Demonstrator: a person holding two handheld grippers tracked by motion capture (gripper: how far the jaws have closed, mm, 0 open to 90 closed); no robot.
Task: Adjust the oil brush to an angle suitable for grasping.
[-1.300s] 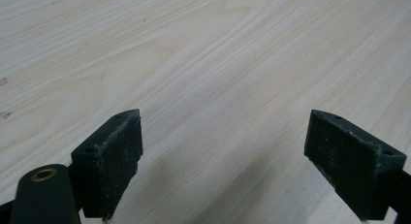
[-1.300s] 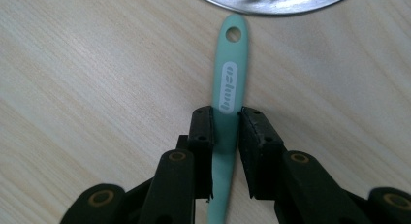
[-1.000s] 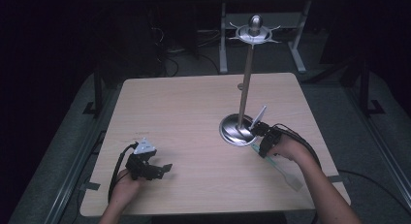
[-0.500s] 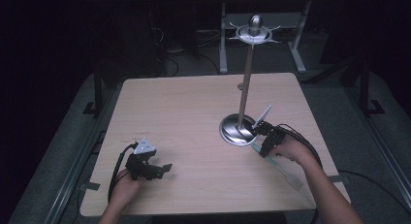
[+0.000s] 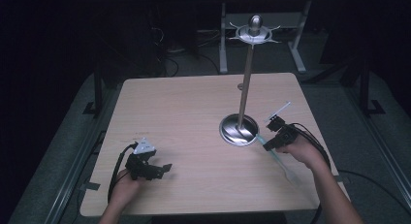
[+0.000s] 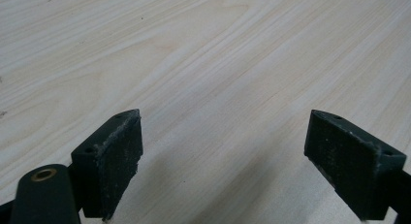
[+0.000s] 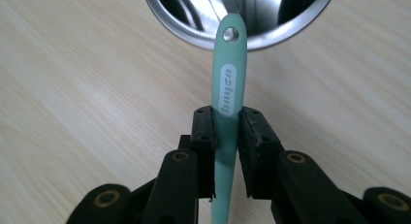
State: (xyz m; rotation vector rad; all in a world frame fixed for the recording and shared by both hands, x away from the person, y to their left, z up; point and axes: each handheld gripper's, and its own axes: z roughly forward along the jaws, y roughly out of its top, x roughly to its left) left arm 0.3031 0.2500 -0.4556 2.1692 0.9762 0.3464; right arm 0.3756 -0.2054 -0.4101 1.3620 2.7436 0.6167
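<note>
Right gripper view: jaws of the right gripper (image 7: 227,132) clenched on the mint-green utensil handle (image 7: 228,95), hole end over the steel stand base (image 7: 291,20); best lifted steadily toward the hooks (image 5: 254,34), left gripper (image 6: 223,161) released, idle.

We see a mint-green plastic utensil handle (image 7: 228,83) with a white oval label bearing pale green lettering, pinched by matte black gripper pads (image 7: 206,136) whose arms carry brass-coloured rivets. Behind it gleams the mirror-silver round metal base of a hanging stand (image 7: 271,15). The pale beige wooden table (image 6: 203,54) shows fine, light-brown grain streaks.
</note>
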